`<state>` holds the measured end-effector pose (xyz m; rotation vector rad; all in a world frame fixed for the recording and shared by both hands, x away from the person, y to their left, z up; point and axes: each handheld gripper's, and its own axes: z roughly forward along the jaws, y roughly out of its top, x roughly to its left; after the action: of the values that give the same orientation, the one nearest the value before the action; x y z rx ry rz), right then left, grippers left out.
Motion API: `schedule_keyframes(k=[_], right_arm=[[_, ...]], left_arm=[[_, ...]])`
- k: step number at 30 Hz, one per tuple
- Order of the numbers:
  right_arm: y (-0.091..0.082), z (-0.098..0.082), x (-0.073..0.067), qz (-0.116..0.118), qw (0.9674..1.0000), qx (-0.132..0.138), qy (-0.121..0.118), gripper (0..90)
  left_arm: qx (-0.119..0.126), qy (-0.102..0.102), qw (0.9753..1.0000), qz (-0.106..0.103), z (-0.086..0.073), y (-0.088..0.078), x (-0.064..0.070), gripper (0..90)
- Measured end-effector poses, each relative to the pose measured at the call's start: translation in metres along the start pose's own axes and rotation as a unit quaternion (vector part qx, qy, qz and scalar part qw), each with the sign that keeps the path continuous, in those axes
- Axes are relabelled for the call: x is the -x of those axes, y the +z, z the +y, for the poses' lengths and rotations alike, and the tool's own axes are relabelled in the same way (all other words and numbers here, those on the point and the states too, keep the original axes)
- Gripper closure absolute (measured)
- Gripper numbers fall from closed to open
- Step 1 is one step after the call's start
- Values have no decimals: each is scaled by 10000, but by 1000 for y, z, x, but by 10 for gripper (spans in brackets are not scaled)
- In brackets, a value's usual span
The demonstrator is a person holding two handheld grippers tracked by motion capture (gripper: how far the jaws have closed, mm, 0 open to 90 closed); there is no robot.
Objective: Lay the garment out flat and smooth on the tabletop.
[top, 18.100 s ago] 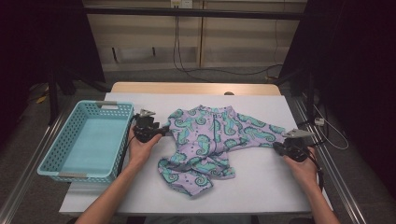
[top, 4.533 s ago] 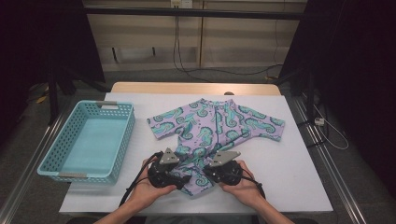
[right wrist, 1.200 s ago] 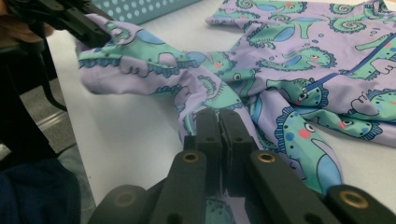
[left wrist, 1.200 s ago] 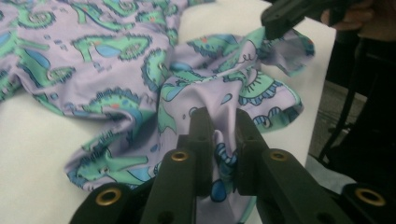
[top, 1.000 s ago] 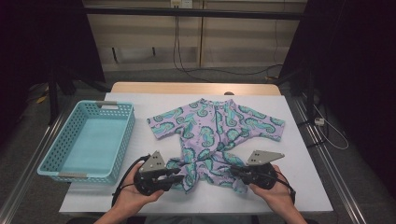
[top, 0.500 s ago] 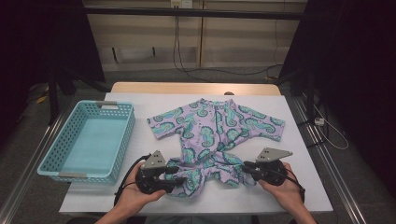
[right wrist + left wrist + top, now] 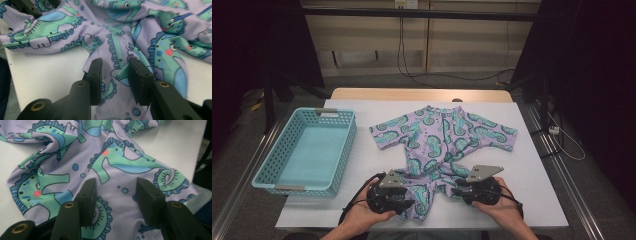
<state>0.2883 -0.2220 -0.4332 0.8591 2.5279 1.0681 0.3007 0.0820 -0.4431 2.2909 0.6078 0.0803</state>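
- The seahorse-print baby suit (image 7: 443, 145) lies spread on the white table (image 7: 537, 190), to the right of the blue basket (image 7: 307, 150) and well apart from it; its top is flat, its legs bunched toward the near edge.
- The left gripper (image 7: 404, 204) rests on the suit's near left leg end. Its jaws have just been opening and stand part open; in the left gripper view (image 7: 116, 192) cloth lies flat between them, unpinched.
- The right gripper (image 7: 457, 191) sits at the suit's near right leg end. Its jaws have just been opening too; in the right gripper view (image 7: 115, 75) they straddle the fabric without pressing it.
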Motion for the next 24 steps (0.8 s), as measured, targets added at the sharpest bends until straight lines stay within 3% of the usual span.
schedule_keyframes(k=[5,9,11,16,18,20,24], right_arm=[[12,0,-1,-2,9998,-202,-49,638],[10,0,-8,139,9994,-241,-209,816],[8,-2,-13,265,9991,-226,-235,847],[2,0,-29,556,9979,-105,-312,900],[2,3,-38,642,9970,-35,-430,900],[4,7,-43,582,9966,-95,-581,895],[3,8,-34,238,9991,55,-349,741]], left_arm=[[-148,154,9997,114,-1,3,2,482],[-163,61,9997,152,-10,-5,-3,457],[-137,-36,9998,130,-11,-8,-4,462],[13,78,10000,35,-6,-10,5,462],[77,149,9999,6,-4,-10,10,459],[151,183,9997,-12,-2,-11,14,451],[340,184,9992,-62,1,-13,20,443]])
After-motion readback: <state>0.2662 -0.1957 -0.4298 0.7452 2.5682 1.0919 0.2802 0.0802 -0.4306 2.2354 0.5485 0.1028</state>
